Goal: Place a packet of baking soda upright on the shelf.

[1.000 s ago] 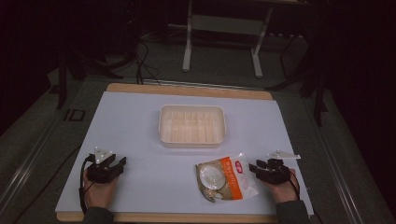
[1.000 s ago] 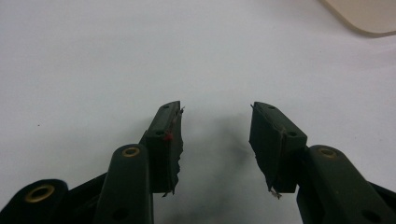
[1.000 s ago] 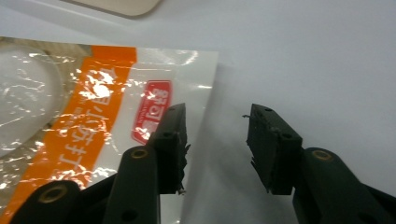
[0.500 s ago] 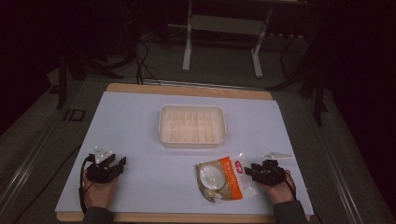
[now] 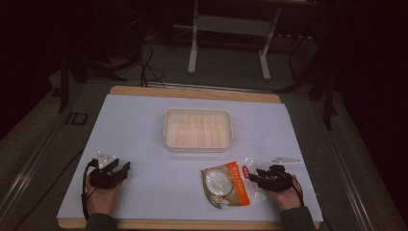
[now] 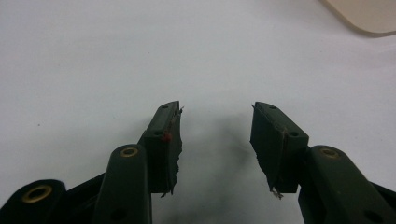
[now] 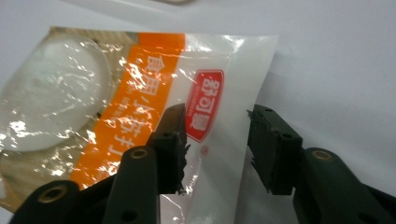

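A clear plastic packet (image 5: 226, 183) with an orange band and a round white item inside lies on the white table near the front right. In the right gripper view the packet (image 7: 140, 98) has a red label and its right edge runs between the jaws. My right gripper (image 5: 253, 176) is open at that edge, its jaws (image 7: 215, 140) straddling the plastic without pinching it. My left gripper (image 5: 121, 169) rests open at the front left, with bare table between its fingertips (image 6: 215, 133).
A cream rectangular tray (image 5: 197, 129) stands in the middle of the table, and its corner (image 6: 369, 14) shows at the top right of the left gripper view. The white sheet (image 5: 144, 125) covers a wooden tabletop. Stands and cables lie on the floor beyond.
My right gripper has slid left toward the packet until its jaws reach over the packet's right edge. The left gripper has stayed put.
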The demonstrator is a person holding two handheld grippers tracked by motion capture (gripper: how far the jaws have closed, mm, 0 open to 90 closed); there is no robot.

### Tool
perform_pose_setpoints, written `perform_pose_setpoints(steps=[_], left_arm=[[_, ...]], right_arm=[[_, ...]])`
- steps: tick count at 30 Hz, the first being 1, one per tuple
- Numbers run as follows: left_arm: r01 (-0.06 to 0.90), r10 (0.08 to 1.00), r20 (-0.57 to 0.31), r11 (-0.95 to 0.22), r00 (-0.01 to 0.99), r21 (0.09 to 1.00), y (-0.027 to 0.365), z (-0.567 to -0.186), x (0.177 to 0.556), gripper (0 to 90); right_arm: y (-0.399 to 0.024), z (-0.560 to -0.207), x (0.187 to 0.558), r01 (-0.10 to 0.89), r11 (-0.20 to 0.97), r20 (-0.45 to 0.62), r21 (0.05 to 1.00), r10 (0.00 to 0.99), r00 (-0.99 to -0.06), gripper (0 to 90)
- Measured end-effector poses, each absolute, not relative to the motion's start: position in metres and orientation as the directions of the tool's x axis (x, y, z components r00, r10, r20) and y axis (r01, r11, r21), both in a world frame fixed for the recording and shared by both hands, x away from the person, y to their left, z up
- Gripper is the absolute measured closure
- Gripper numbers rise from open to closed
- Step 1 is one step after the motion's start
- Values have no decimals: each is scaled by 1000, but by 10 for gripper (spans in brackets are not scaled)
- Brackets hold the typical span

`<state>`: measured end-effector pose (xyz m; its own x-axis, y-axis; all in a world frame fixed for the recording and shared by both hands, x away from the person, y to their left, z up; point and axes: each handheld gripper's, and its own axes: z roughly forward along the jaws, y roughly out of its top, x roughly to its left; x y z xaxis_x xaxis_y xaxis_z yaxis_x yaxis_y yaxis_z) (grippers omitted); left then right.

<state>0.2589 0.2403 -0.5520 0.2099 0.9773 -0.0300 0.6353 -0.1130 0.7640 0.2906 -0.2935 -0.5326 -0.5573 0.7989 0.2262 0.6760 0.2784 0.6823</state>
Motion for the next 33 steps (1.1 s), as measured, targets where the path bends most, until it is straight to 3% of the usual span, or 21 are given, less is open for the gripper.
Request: perform_pose_setpoints(steps=[9, 18, 27, 33], left_arm=[[637, 977, -25, -119, 212, 762, 240, -552, 259, 522], [638, 976, -20, -125, 216, 760, 240, -552, 259, 521], [640, 976, -21, -126, 216, 758, 240, -552, 259, 520], [641, 976, -18, -127, 215, 757, 240, -552, 259, 517]], right_arm=[[-289, -540, 293, 688, 290, 245, 665, 786, -568, 482], [-287, -538, 293, 692, 296, 297, 658, 742, -601, 563], [-279, -538, 292, 694, 337, 280, 637, 737, -615, 617], [-279, -538, 293, 699, 343, 269, 628, 747, -608, 709]])
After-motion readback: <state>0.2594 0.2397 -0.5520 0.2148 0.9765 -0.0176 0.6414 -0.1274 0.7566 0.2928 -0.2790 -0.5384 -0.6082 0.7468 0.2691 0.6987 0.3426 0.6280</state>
